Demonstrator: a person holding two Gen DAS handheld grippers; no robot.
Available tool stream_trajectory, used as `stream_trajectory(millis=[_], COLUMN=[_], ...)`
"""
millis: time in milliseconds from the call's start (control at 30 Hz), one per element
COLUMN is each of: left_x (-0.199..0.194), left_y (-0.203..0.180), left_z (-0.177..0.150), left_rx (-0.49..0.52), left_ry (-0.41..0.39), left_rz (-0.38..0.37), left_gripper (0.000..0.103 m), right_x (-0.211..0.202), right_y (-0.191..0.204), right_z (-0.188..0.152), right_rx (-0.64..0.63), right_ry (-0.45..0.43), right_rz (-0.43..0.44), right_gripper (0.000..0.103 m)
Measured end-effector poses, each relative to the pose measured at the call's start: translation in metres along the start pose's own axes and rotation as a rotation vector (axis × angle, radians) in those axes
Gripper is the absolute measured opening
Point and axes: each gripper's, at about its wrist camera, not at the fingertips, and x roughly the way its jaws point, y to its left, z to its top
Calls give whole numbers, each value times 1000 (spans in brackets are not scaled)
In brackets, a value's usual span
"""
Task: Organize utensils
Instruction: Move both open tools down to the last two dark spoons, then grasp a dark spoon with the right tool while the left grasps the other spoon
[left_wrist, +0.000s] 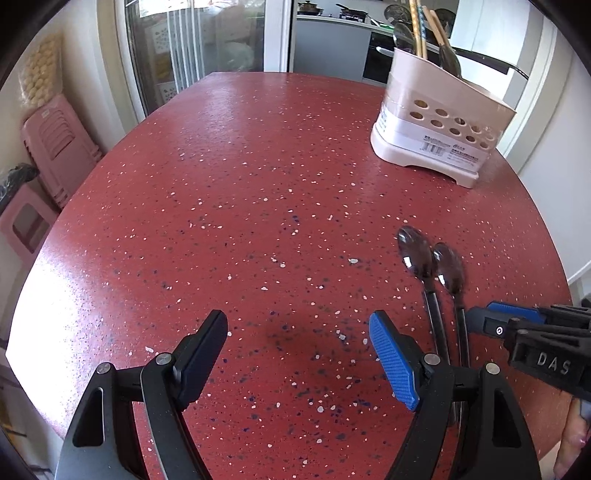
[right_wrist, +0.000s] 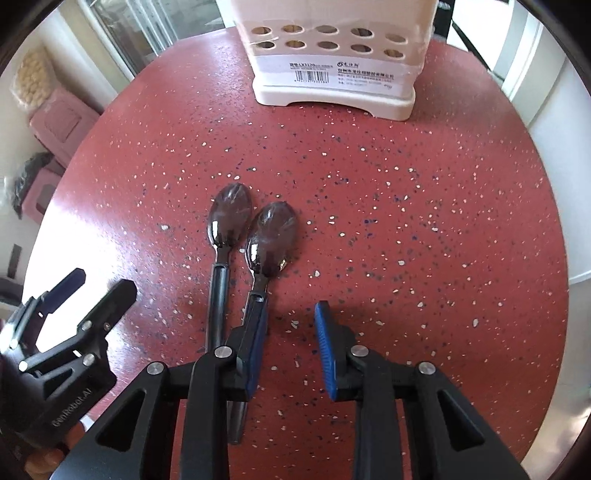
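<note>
Two spoons (right_wrist: 231, 221) (right_wrist: 271, 236) lie side by side on the table (right_wrist: 406, 203), bowls toward the holder (right_wrist: 332, 74), handles toward the grippers. Holder stands at the table's far side, well apart from the spoons, with utensils (left_wrist: 424, 33) upright in it. Right gripper (right_wrist: 290, 343) sits just right of the spoon handles; left gripper (left_wrist: 297, 354) to their left. Stools (left_wrist: 55, 147) stacked beyond the table's left edge.

You're working at a red speckled table (left_wrist: 258, 166); pink plastic stools (left_wrist: 55, 147) stack by the white wall, and daylight pours through the glass door (left_wrist: 192, 48) behind
</note>
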Motion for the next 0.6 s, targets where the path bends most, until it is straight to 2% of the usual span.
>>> stream_trajectory(millis=[167,333,433,600], left_x=[-4,-8,-9,-9], left_y=[6,10,9,0], left_z=[0,2,3,3], left_rx=[-11,-16,-15,-4], left_ry=[-9,-25,-26,-11], left_rz=[8,-1,-10,-33], left_gripper=[102,102,102,102], right_x=[2,3,5,4], right_y=[5,25,35,29], right_z=[5,7,10,7], right_rx=[14,-21,-76,-128], right_ry=[21,37,46,60], right_rz=[-7,-98,-123,-121], right_gripper=[29,29,29,20])
